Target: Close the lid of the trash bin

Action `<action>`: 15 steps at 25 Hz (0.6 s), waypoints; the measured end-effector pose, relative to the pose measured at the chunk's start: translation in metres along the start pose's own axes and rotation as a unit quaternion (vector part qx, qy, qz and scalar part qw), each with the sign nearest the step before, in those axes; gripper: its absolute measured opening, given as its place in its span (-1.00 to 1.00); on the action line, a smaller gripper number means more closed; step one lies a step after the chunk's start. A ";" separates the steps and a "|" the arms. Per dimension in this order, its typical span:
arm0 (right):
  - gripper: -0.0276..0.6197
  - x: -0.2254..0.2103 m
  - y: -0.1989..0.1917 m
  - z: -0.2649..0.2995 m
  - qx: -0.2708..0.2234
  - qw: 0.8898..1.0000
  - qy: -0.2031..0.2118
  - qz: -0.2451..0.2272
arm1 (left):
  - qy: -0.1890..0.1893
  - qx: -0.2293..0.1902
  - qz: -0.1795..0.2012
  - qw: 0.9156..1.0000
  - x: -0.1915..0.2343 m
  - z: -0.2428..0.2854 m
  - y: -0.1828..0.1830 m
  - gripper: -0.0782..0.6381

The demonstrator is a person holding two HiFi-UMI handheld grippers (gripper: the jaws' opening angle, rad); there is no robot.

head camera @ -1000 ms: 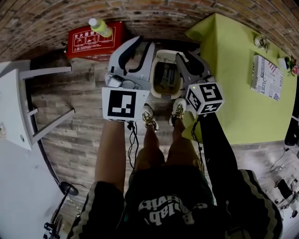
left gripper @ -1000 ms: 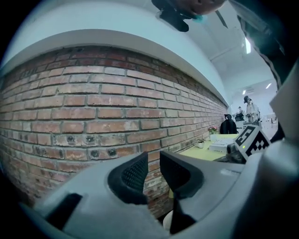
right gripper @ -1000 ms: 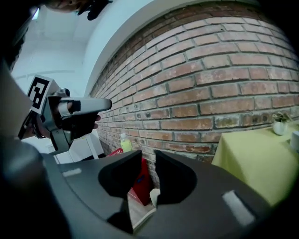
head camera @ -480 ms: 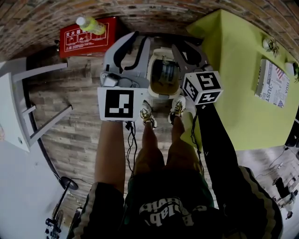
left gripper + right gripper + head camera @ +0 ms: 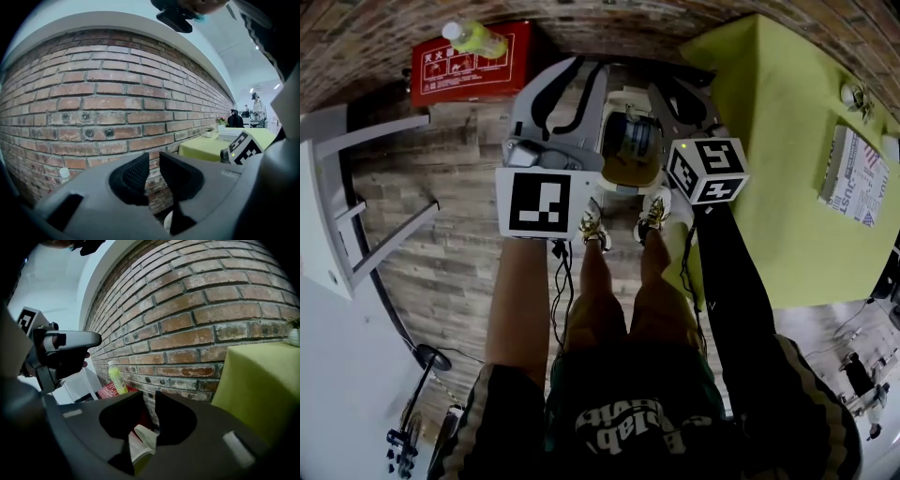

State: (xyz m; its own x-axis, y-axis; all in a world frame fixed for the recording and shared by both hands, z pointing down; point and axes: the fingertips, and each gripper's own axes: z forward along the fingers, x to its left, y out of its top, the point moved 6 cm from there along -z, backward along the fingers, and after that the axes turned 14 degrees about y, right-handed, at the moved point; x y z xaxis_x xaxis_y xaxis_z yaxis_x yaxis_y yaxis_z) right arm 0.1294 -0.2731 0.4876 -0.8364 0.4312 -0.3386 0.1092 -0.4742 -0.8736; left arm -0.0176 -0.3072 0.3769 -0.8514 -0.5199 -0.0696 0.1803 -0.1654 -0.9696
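Observation:
The cream trash bin (image 5: 617, 180) stands on the wooden floor in front of the person's shoes, its dark inside showing and its lid up. My left gripper (image 5: 590, 67) reaches along the bin's left side, with a narrow slit between its fingertips and nothing in it. My right gripper (image 5: 667, 88) reaches along the right side; its jaws are closing, still apart, with nothing between them. In the right gripper view the white lid edge (image 5: 145, 438) shows below the right gripper (image 5: 153, 401). In the left gripper view the left gripper (image 5: 154, 159) faces the brick wall, with a bit of the bin (image 5: 167, 221) below.
A red box (image 5: 467, 64) with a yellow-green bottle (image 5: 474, 38) on it stands against the brick wall (image 5: 117, 103) to the left of the bin. A green-covered table (image 5: 797, 150) stands close on the right, a white rack (image 5: 337, 216) on the left. The person's shoes (image 5: 594, 228) are just before the bin.
Both grippers have sunk and now reach further along the bin's sides. The bin and the red box have slid slightly up and left in the head view.

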 end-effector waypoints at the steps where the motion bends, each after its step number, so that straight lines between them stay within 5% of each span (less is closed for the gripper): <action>1: -0.63 -0.001 -0.003 0.002 0.001 1.000 0.001 0.003 | -0.001 0.002 -0.005 1.000 -0.001 -0.001 -0.002 -0.57; 15: -0.65 -0.021 -0.048 0.032 0.057 0.996 0.013 0.073 | -0.002 0.032 -0.038 0.999 0.001 -0.013 -0.040 -0.58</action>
State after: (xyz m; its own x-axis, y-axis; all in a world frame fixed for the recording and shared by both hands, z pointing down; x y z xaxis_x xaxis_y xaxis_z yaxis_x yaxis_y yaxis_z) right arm 0.1246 -0.2838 0.5483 -0.8014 0.3708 -0.4694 0.1659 -0.6160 -0.7700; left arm -0.0319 -0.2904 0.4125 -0.8618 -0.5073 0.0046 0.1462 -0.2570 -0.9553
